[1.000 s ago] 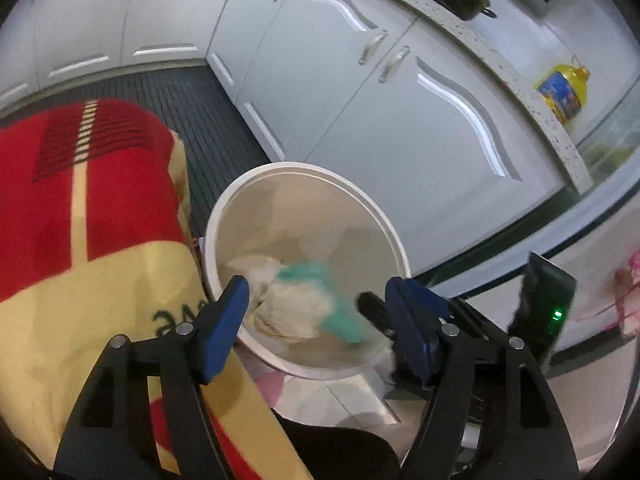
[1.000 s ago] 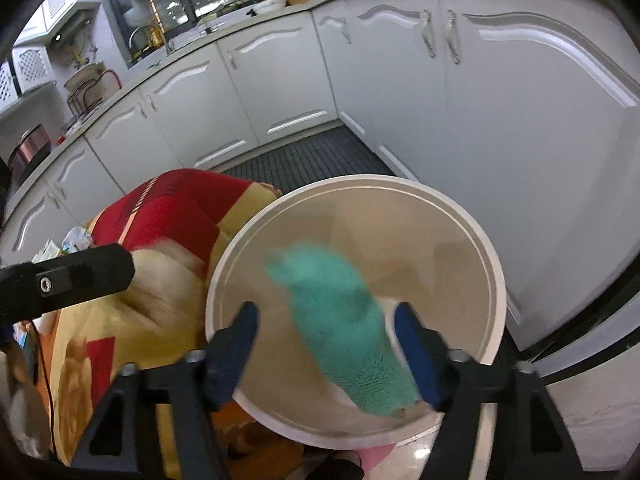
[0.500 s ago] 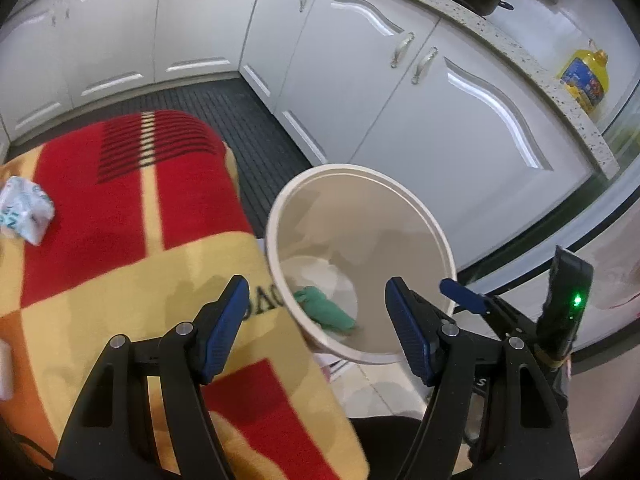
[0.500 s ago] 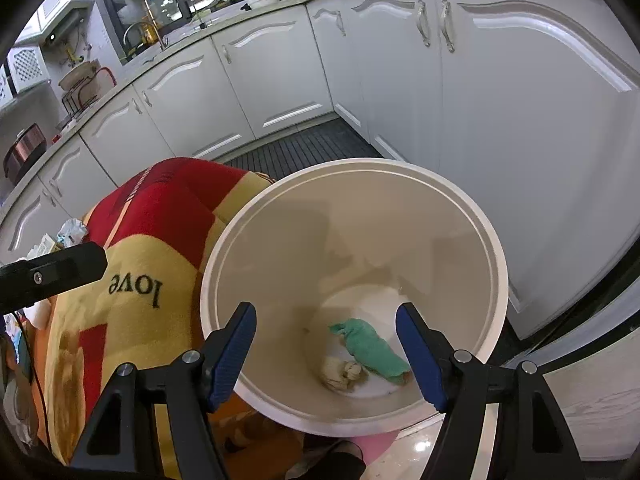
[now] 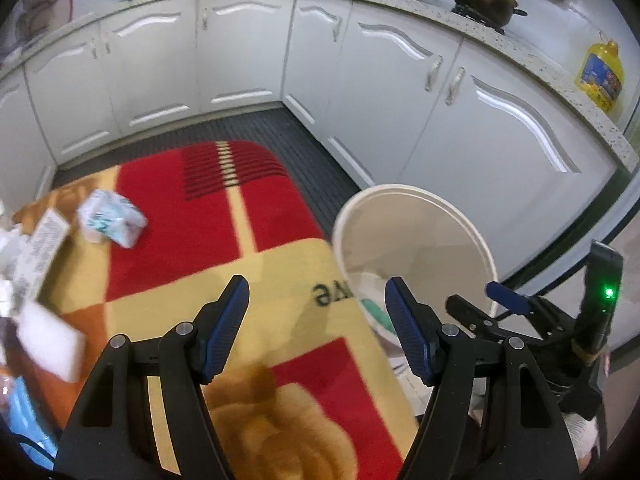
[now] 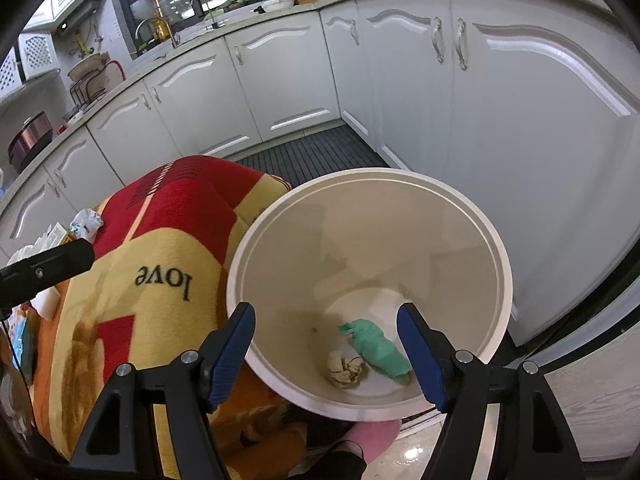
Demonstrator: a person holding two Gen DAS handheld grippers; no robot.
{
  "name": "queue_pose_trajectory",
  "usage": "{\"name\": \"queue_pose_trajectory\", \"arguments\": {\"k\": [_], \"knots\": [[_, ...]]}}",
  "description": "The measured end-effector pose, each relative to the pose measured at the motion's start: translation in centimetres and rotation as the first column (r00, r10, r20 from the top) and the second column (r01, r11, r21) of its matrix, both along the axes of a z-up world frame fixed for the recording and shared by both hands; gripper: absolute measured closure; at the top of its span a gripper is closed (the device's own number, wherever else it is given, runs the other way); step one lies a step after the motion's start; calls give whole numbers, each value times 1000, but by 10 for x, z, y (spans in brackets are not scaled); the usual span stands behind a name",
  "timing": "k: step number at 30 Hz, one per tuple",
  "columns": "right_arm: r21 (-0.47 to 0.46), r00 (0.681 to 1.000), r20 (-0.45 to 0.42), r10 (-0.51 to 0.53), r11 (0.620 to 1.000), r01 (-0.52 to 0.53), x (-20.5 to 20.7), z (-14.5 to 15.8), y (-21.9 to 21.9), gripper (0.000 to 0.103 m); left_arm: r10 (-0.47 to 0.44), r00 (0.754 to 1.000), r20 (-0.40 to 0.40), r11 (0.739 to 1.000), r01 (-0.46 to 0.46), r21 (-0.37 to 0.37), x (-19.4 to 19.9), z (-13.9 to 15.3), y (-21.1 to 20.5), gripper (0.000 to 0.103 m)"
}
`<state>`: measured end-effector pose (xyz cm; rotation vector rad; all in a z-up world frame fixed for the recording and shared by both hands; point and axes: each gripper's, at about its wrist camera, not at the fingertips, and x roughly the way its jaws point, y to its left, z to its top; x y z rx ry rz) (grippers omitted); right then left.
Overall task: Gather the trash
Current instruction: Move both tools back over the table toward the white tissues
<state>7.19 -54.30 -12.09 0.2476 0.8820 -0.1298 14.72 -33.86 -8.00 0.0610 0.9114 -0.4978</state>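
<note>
Item: white waste bin (image 6: 472, 216), standing on the floor against the blanket's edge, close to the white cabinet doors (image 6: 520, 128). Contents: a green cloth wad (image 6: 378, 346) and a crumpled paper ball (image 6: 344, 366), touching at the bottom.

Item: right gripper (image 6: 326, 354). You are holding it over the bin mouth, jaws standing wide apart, nothing between the pads. That drop is finished, so you are free to lift away without brushing the rim.

Item: left gripper (image 5: 316, 320). You are carrying it over the red and yellow blanket (image 5: 192, 216), jaws likewise wide and gripping nothing.

Item: remaining trash, far left of the blanket. A crumpled white and blue packet (image 5: 112, 222) is lying on the red patch; beside it a printed paper slip (image 5: 42, 244), and nearer you a white block (image 5: 48, 346), possibly a sponge, though blur is hiding its surface. More white scraps are sitting at the very edge, too smeared to name.

Handling note: you are best aiming at the packet first, since it is standing clear of the rest. You are wanting the pads straddling its bulk, pressing down a little into the soft blanket, closing on the packet only and not pinching the pile. The flat slip is likely needing an edge pinch.
</note>
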Motion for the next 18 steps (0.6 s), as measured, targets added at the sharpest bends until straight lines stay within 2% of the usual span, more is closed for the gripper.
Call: {"name": "queue_pose_trajectory", "arguments": {"k": [3, 11, 18], "knots": [[-4, 1000, 7, 9, 1000, -9, -2, 3, 7, 32, 24, 999, 34, 999, -25, 24, -6, 2, 9, 33], [-1, 999, 38, 27, 1000, -27, -6, 18, 24, 28, 53, 997, 60, 998, -54, 16, -16, 7, 31, 33], [-10, 996, 61, 58, 998, -57, -9, 31, 49, 28, 59, 997, 53, 998, -59, 10, -31, 8, 51, 33]]}}
